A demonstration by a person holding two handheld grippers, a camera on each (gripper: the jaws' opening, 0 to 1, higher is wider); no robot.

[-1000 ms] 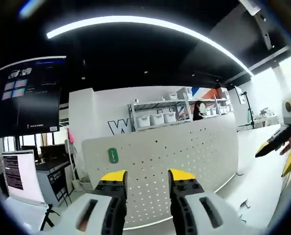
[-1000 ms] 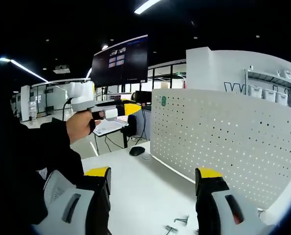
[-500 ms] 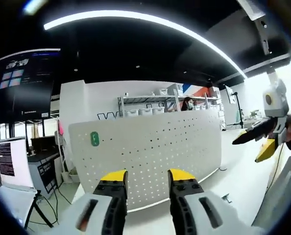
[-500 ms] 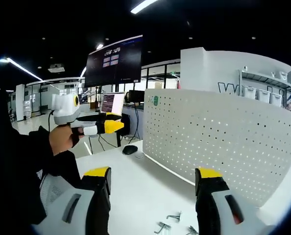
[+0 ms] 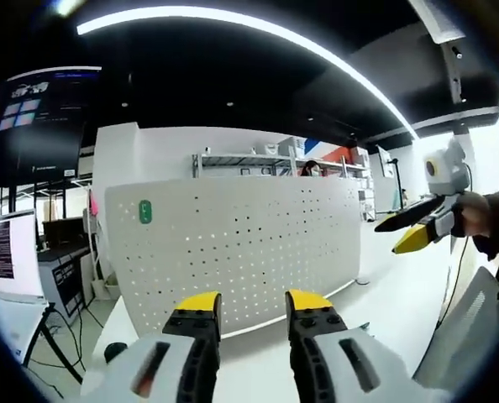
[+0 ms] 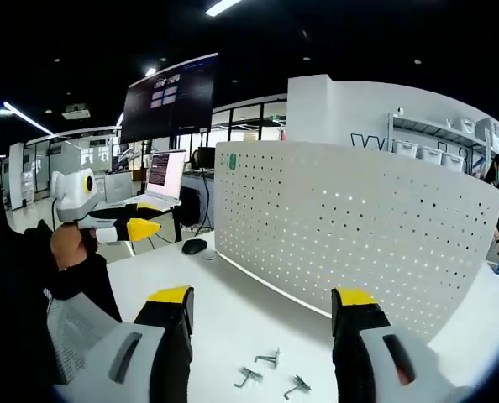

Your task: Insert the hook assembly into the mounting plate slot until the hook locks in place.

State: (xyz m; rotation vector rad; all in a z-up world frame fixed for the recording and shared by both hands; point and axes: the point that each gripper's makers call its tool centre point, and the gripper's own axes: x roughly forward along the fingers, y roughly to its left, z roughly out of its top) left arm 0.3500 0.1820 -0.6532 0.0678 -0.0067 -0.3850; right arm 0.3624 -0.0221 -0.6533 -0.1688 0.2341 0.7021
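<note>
My right gripper (image 6: 262, 300) hangs with jaws spread wide and empty; just ahead of them, three small metal hooks (image 6: 270, 374) lie on the white table (image 6: 233, 311), with the pegboard plate (image 6: 350, 227) standing upright beyond. My left gripper (image 5: 245, 304) has its jaws set narrower, holding nothing, facing that same pegboard, and it appears off to the left in the right gripper view.

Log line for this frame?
left gripper: open, empty | right gripper: open, empty | three small metal hooks: on white table | white perforated pegboard: upright, bare
</note>
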